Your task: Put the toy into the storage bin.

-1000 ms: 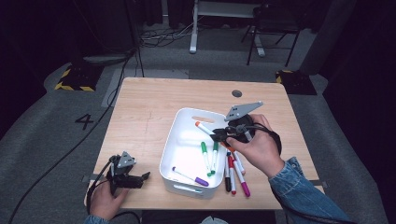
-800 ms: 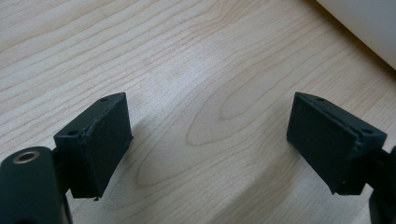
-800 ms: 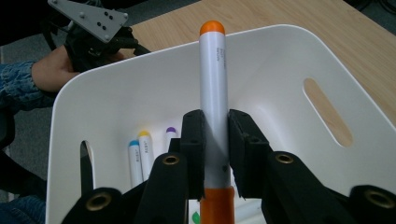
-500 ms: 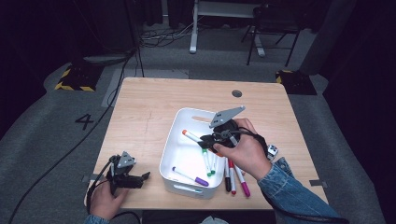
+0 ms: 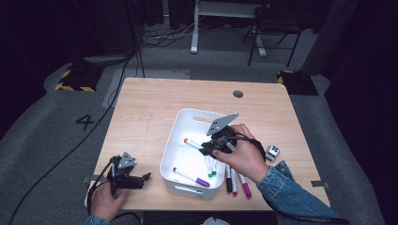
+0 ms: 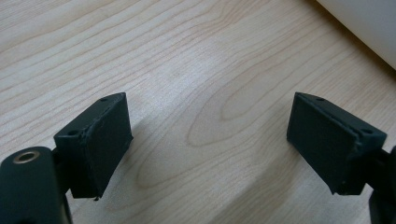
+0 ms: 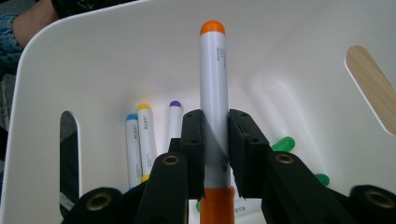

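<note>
A white marker with an orange cap is clamped between the jaws of my right gripper, which is held low inside the white bin. In the right gripper view the orange-capped marker points at the bin's far wall, and my right gripper is shut on its barrel. My left gripper rests near the table's front left corner. In its own view the left gripper stands open over bare wood, with nothing between the jaws.
Inside the bin lie a purple-capped marker and green ones; blue and yellow ones show too. Black, red and magenta markers lie on the table right of the bin, near a small cube.
My right gripper has carried the orange-capped marker leftward and down, deeper into the bin. The left gripper has stayed where it was.
</note>
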`<state>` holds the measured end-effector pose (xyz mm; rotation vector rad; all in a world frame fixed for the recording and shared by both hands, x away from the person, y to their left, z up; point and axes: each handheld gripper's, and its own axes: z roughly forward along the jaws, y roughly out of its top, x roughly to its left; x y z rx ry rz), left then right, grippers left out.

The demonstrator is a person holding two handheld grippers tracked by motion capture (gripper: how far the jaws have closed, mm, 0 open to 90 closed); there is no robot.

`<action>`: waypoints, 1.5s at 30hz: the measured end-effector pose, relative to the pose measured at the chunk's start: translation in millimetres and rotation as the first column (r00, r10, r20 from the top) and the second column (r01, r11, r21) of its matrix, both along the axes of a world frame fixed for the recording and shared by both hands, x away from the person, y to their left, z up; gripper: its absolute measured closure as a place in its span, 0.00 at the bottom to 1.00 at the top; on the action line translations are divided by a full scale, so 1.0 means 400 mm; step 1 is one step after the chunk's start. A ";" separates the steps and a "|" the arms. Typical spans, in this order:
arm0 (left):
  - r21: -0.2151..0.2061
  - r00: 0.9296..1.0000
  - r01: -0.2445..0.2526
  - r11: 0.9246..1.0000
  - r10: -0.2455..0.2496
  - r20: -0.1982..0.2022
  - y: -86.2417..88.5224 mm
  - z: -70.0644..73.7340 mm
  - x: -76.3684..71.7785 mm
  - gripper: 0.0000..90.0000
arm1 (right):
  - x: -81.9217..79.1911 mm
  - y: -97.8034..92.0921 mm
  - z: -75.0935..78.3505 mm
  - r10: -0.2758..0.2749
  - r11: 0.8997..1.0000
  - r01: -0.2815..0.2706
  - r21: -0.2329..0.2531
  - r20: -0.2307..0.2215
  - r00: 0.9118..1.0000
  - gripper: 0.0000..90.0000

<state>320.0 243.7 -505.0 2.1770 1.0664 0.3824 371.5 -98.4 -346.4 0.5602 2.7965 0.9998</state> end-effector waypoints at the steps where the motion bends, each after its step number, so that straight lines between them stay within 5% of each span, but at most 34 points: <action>1: 0.000 1.000 0.000 1.000 0.000 0.000 0.000 0.000 0.000 0.16 | 0.000 0.001 -0.004 -0.003 1.000 0.003 -0.008 -0.002 1.000 0.86; 27: 0.001 1.000 0.000 1.000 0.000 0.000 0.000 0.000 0.000 0.16 | -0.026 0.049 -0.084 0.062 0.989 -0.068 -0.130 -0.047 0.997 0.86; 31: 0.001 1.000 0.000 1.000 0.000 0.000 0.000 0.000 0.000 0.16 | -0.025 0.057 -0.094 0.100 0.985 -0.102 -0.140 -0.021 0.995 0.86; 33: 0.001 1.000 0.000 1.000 0.000 0.001 0.000 0.000 0.000 0.16 | -0.040 0.060 -0.093 0.054 0.984 -0.066 -0.166 -0.076 0.996 0.86; 45: 0.001 1.000 0.000 1.000 0.000 0.001 0.000 0.000 0.000 0.16 | -0.052 0.076 -0.115 0.072 0.976 -0.092 -0.197 -0.107 0.992 0.86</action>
